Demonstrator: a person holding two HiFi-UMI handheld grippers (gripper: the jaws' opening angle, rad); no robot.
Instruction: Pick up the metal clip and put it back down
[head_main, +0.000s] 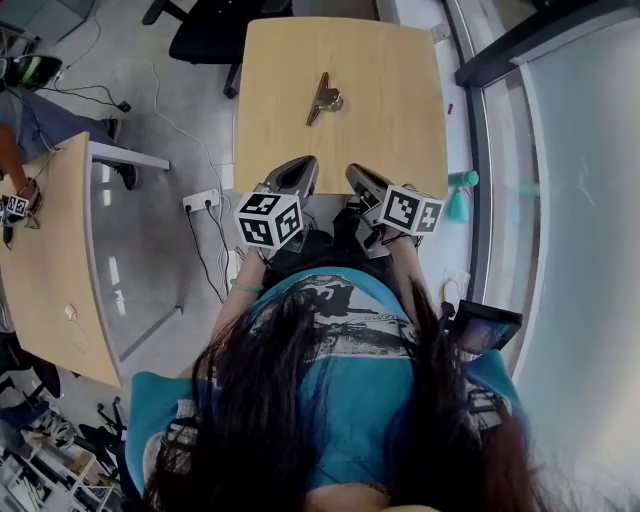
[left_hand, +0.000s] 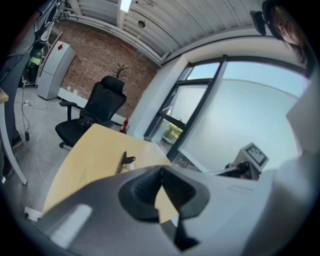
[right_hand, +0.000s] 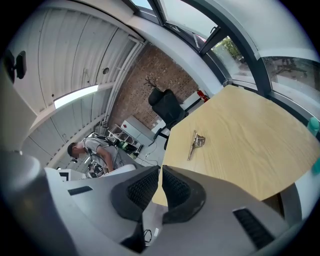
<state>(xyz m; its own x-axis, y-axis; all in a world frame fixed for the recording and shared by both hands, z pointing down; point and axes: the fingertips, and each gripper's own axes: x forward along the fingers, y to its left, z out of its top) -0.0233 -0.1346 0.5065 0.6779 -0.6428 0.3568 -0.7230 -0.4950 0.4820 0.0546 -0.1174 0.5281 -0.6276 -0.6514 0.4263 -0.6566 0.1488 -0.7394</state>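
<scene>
The metal clip (head_main: 324, 98) seems light, stiff, slippery; take its raised handle. Left gripper (left_hand: 161, 182) and right gripper (right_hand: 160, 186) are clenched, empty

Office-style lab space: pale wooden desks (head_main: 390, 120), a black swivel chair (left_hand: 97, 112), brick wall (left_hand: 95, 62), glazed partition (left_hand: 240, 120).
</scene>
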